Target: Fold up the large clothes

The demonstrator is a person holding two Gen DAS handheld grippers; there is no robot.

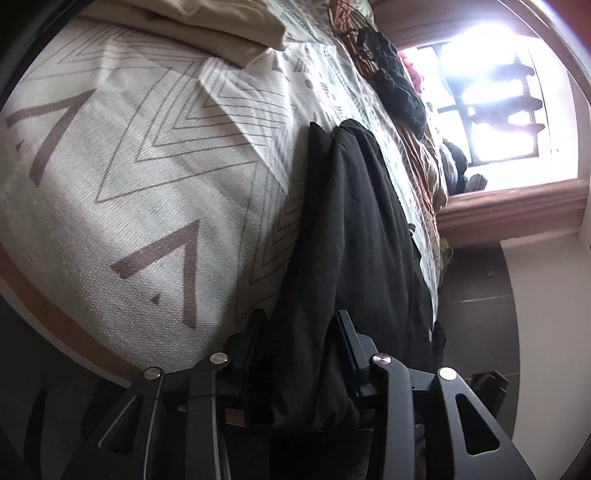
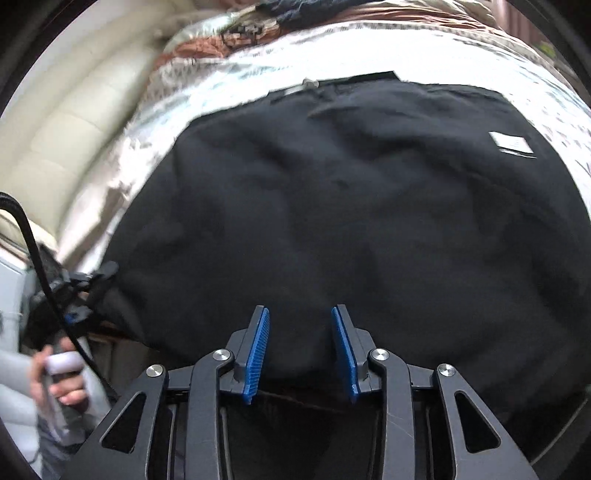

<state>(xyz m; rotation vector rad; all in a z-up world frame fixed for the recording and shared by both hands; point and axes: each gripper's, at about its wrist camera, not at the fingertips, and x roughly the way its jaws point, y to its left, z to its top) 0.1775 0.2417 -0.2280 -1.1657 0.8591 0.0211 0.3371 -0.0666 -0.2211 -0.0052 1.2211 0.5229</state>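
On the patterned bedspread the black garment lies spread out, and from my right wrist camera it fills most of the view, with a small white label near its far right corner. My right gripper sits at the near hem: the jaws stand partly apart, the blue pads showing on both sides, and black cloth lies in the gap between them, though neither pad presses on it that I can see. Over at the left edge of that view I catch the person's left hand on the handle of the other tool, a black cable running up from it.

From the left wrist camera, the view is rolled sideways. My left gripper has a thick fold of the same black garment bunched between its fingers, and the jaws are closed onto it; the cloth hides the pads. A beige folded cloth rests farther up the bedspread, dark and red clothes are heaped beyond, and a bright window glares past them.
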